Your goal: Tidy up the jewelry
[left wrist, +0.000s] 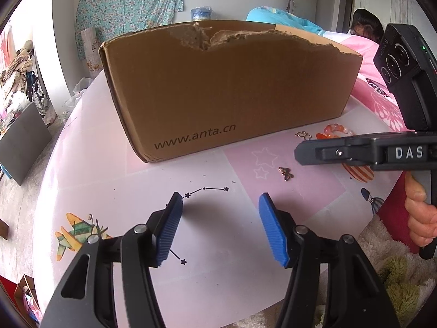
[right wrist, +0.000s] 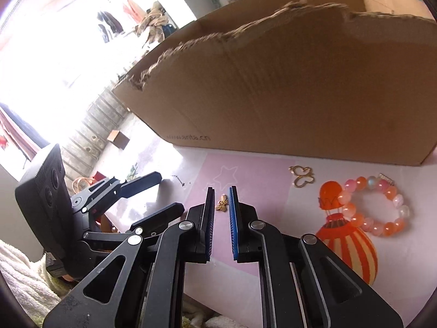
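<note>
A tiny gold bee charm (right wrist: 221, 203) lies on the pink mat between the tips of my right gripper (right wrist: 221, 190). Its blue pads stand a narrow gap apart and do not press on the charm. From the left wrist view the same charm (left wrist: 286, 173) lies flat just below the right gripper's tip (left wrist: 299, 153). A gold butterfly outline charm (right wrist: 301, 177) and an orange-pink bead bracelet (right wrist: 360, 181) lie further right, near the cardboard box (right wrist: 300, 95). My left gripper (left wrist: 220, 198) hovers open over the mat with nothing between its pads.
The torn brown box (left wrist: 232, 90) fills the back of the round table (left wrist: 82, 164). A hand (left wrist: 418, 218) holds the right gripper's handle. Fluffy fabric (left wrist: 396, 273) lies at the near right edge. Another person (left wrist: 366, 24) sits behind pink bedding.
</note>
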### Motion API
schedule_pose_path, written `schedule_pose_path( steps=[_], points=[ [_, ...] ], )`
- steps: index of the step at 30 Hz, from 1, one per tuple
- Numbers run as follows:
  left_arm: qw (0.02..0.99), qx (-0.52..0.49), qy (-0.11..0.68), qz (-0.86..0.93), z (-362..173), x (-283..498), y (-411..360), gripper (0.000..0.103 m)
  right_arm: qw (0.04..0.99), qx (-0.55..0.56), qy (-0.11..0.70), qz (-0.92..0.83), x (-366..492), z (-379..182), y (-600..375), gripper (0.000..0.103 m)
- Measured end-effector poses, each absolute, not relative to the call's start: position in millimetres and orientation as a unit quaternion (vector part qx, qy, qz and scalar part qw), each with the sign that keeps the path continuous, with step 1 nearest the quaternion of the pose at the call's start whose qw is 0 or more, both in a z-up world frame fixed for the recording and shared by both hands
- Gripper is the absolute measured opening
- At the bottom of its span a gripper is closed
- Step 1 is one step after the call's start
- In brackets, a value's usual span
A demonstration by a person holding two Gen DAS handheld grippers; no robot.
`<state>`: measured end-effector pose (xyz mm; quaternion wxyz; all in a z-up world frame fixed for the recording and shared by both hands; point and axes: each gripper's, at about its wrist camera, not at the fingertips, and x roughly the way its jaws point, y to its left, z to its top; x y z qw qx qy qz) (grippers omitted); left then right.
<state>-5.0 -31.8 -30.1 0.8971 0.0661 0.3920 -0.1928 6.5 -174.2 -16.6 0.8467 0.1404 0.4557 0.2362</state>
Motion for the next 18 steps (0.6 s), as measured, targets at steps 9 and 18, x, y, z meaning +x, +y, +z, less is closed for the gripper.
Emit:
schedule_pose_path(
  steps=[9,18],
  points=[
    [0.885,0.057,0.376,-0.27,-25,-8,-56,0.053,0.844,0.178,0.461,0.21,-7,-33,-196,0.011],
    [0.876,0.078,0.373,-0.295,-28,3,-78,0.029,0.844,0.195,0.456,0.202,-10,-37,-208,0.011]
  ],
)
